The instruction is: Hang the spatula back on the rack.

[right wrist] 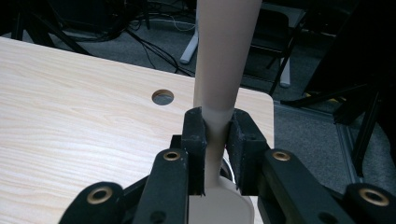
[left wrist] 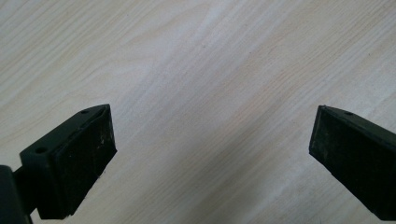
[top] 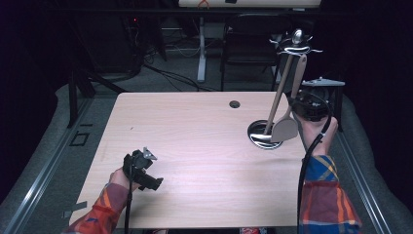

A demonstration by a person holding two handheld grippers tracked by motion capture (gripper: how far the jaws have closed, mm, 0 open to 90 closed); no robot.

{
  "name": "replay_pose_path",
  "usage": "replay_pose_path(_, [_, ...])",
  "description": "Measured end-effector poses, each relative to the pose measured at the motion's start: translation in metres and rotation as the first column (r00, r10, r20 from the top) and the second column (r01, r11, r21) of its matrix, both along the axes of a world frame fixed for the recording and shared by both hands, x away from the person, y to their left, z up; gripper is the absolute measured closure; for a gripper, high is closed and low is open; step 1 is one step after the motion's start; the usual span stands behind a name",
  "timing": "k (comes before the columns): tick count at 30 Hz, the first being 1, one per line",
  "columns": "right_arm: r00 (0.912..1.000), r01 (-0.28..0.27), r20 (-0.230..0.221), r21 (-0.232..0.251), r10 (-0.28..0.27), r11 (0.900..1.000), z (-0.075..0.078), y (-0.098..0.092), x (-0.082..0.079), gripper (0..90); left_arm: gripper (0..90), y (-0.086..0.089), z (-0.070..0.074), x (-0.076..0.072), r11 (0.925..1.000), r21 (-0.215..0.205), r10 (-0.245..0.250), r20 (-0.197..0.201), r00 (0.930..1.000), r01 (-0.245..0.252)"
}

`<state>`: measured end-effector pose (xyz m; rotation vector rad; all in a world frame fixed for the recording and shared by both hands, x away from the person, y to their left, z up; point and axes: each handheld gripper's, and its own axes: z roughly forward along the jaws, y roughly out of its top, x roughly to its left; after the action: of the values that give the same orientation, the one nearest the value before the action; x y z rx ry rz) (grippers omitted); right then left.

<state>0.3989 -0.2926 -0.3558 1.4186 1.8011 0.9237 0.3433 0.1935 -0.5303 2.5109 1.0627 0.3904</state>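
The counter (top: 195,146) was a pale wood-grain top with rounded corners, lit brightly against a dark room. A small round cable hole (top: 234,104) sat near its far edge, and the grain ran in long light streaks across the bare part seen from the left gripper view. Grey carpeted floor (top: 180,73) lay beyond it, crossed by black cables, with a white desk leg (top: 201,48) and a dark chair (top: 248,44) further back. A metal rail (top: 44,170) ran along the floor on the left side.

Toward the counter's right side stood a utensil stand (top: 265,134), its round metal base resting on the wood and its slanted pole rising to a hooked top (top: 294,46). A beige spatula (top: 287,109) hung from that top, blade down, just above and beside the base.

The right gripper (right wrist: 216,140) was held up at the right edge of the counter, and its fingers (right wrist: 194,135) were clamped together on the spatula's handle just above the blade, one pad on each side of it. In the right gripper view the handle rose straight up between them and the blade widened out below.

The left gripper (top: 142,170) rested low over the near left part of the counter, well apart from the stand. Its fingers (left wrist: 79,163) stood wide apart with bare wood between them. Plaid sleeves (top: 326,195) came in from the near edge.
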Motion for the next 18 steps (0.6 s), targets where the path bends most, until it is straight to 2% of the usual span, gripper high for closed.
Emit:
replay_pose_path(4, [0.9999,0.002,-0.012,-0.001,-0.002,1.0,-0.0004,0.0002,0.0013,77.6,0.3,-0.0004,-0.0003,-0.0003,1.0,0.0,0.0,-0.002,1.0,0.0])
replay_pose_path(18, [0.9999,-0.014,-0.006,0.012,0.014,1.0,-0.0021,0.001,0.004,77.1,0.3,-0.0001,0.0003,-0.0008,1.0,0.004,-0.001,0.006,1.0,0.001])
